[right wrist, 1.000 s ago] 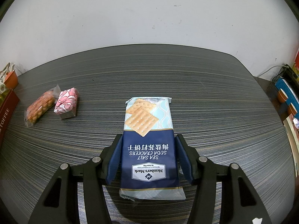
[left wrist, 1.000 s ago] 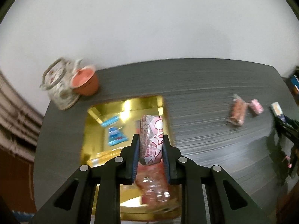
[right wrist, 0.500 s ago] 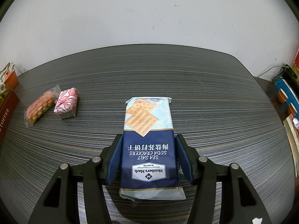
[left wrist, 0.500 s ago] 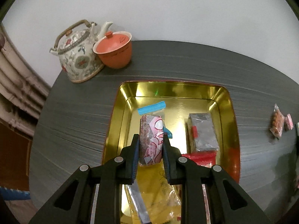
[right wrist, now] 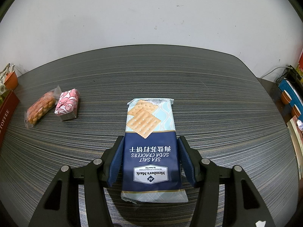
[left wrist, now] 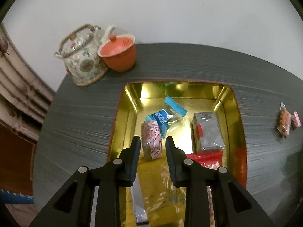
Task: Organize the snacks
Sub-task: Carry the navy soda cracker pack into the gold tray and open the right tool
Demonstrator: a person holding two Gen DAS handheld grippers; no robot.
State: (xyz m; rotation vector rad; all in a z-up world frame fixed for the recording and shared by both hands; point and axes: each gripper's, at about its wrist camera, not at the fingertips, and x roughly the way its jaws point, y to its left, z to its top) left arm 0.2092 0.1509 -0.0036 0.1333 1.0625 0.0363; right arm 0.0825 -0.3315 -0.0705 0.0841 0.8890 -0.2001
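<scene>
A dark, fine-striped tabletop [right wrist: 189, 79] runs up to a plain white wall, with a flowered ceramic teapot [left wrist: 82, 60] and a lidded orange clay cup [left wrist: 118, 55] touching each other at its far left corner.

On it sits a gold-lined metal tray [left wrist: 123, 121]. The left gripper [left wrist: 153, 141] hangs over the tray's near half, jaws opening; the pink-and-white patterned snack packet [left wrist: 152, 141] lies between them with a gap on each side, no longer pinched, its long axis pointing away from the gripper and a little left. It rests on the tray floor beside a clear packet with blue ends [left wrist: 167, 115]. Also in the tray are one silver-wrapped block [left wrist: 207, 132], one red packet [left wrist: 206, 158] and one yellow packet [left wrist: 161, 185].

The right gripper [right wrist: 149, 147] is half open around a long blue-and-pale soda cracker pack [right wrist: 150, 147], which lies flat on the table, long axis in line with the fingers. Whether the pads touch its sides cannot be told. This gripper is plainly the nearer one for that pack.

Still loose on the table, well apart from the crackers toward the tray, lie two snacks side by side: one clear packet of orange-brown biscuits [right wrist: 38, 110] and one more pink-and-white packet [right wrist: 67, 106].
</scene>
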